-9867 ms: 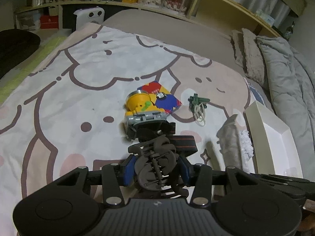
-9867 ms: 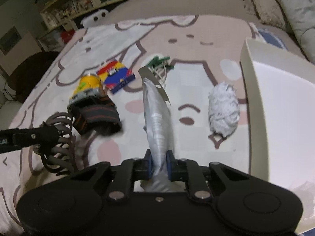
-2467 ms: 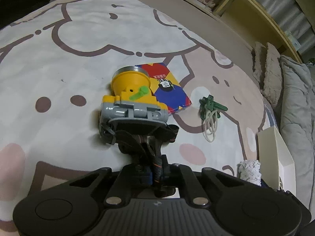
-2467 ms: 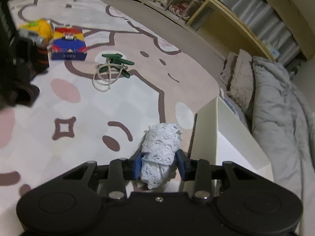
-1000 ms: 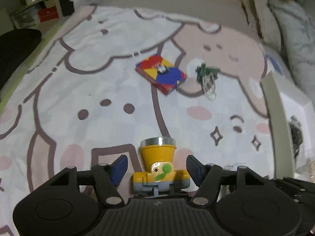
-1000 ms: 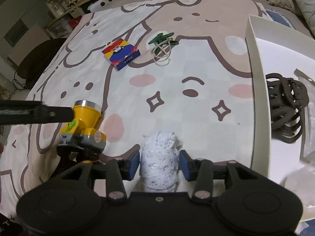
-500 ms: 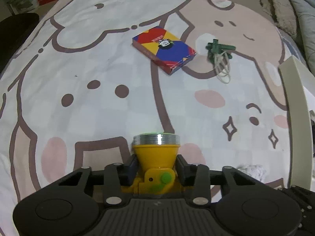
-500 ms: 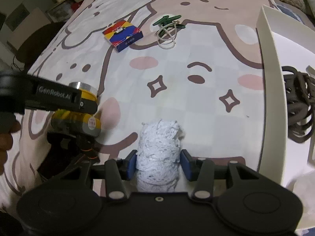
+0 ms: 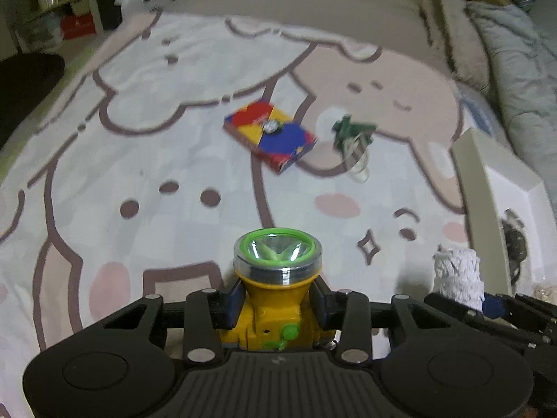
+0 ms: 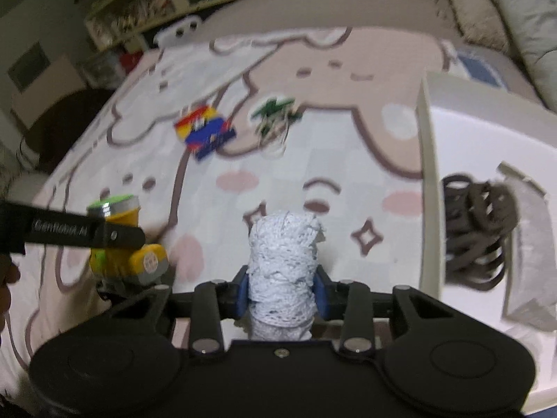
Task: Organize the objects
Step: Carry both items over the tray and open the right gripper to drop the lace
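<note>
Headlamp now clamped in left tongs — lace roll squeezed tighter.

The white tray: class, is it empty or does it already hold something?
Not empty. The white tray holds a dark hair claw beside a grey packet.

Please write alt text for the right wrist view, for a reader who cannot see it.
The right gripper is closing on a white lace roll above a cartoon-print blanket. At right, a white box holds a dark hair claw.
</note>
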Motion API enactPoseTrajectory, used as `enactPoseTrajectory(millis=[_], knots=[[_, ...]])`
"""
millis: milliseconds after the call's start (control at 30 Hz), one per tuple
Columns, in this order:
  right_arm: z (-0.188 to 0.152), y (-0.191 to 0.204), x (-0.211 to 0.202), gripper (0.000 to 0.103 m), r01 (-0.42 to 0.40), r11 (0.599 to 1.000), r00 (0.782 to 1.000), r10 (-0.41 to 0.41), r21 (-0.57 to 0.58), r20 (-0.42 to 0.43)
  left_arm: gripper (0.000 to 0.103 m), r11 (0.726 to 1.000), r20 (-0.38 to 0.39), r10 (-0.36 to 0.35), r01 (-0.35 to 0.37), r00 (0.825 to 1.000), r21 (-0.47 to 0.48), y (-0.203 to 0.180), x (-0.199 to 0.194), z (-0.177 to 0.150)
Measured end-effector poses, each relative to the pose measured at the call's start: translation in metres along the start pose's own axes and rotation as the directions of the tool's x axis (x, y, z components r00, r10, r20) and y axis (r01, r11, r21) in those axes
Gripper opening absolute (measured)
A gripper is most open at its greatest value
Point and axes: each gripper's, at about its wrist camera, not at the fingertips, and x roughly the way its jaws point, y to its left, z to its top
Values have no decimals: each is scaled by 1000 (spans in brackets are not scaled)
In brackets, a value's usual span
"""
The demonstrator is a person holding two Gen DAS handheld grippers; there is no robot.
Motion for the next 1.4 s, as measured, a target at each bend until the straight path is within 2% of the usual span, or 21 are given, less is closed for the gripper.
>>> enactPoseTrajectory(millis=[100, 367, 600, 733, 900, 1067, 1333, 1400], knots=[[4, -3, -11, 37, -3, 1000, 998, 2, 10, 56, 41, 1000, 56, -16, 15, 998, 12, -5, -15, 1], [12, -4, -37, 37, -2, 1000, 983, 1, 1, 181, 41, 999, 137, -38, 33, 990, 38, -17, -40, 8], [22, -10, -59, 37, -10, 1000, 976, 11, -5, 217, 41, 996, 191, -78, 68, 978, 57, -38, -55, 26], [32, -23, -75, 37, 33, 999, 972, -29, -12, 234, 41, 991, 222, -115, 96, 968, 93, -59, -65, 40], [39, -59, -99, 37, 53, 998, 963, -58, 26, 264, 41, 979, 265, -175, 138, 948, 150, -93, -78, 60], [44, -100, -125, 38, 107, 992, 946, -122, 64, 299, 41, 963, 309, -223, 160, 925, 215, -130, -87, 74], [53, -153, -152, 38, 170, 980, 918, -196, 106, 343, 41, 932, 342, -296, 191, 892, 308, -192, -84, 91], [55, -163, -155, 38, 184, 977, 912, -210, 106, 352, 41, 922, 355, -319, 201, 879, 330, -207, -79, 93]])
